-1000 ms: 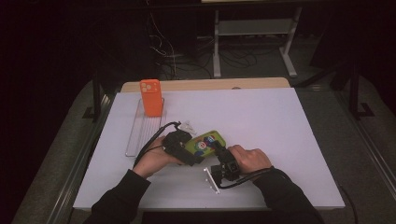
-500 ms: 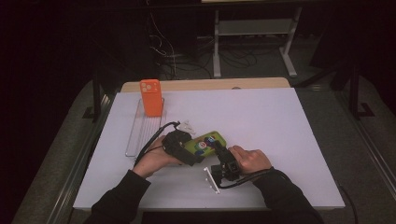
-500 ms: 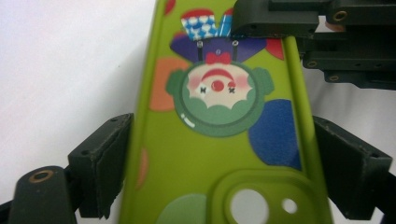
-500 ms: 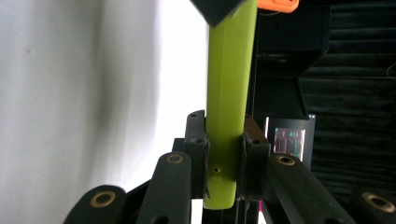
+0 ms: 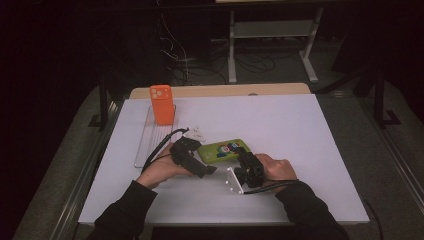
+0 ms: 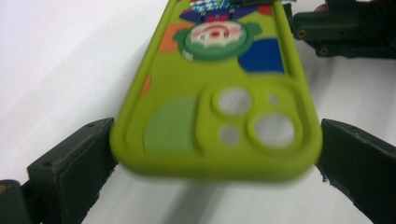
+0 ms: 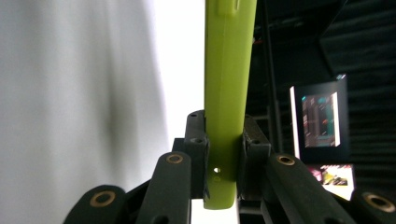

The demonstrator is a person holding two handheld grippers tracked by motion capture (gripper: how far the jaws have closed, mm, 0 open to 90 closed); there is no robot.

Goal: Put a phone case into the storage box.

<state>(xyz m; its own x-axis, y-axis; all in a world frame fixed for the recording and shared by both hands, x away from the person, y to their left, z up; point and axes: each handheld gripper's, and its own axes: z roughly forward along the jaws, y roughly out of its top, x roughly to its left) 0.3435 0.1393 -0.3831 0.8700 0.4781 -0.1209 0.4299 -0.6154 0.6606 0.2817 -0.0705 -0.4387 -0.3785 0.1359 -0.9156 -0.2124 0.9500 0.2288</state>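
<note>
Right tongs (image 7: 224,154) clamp green case (image 7: 229,93) edge; left tongs (image 6: 215,154) just opened

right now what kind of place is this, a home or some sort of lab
Most likely a lab or recording workspace, not a home. A white table is lit while the room behind is dark, loose cables lie on the floor by a metal stand, and a lit screen glows in the background.

phone case (image 5: 222,150) between both, over table (image 5: 300,130): left hand-held gripper (image 5: 207,169) at its near-left end, right hand-held gripper (image 5: 243,159) at its right end. second case (image 5: 162,104) upright in rack (image 5: 147,145), beyond left hand-held gripper.
</note>
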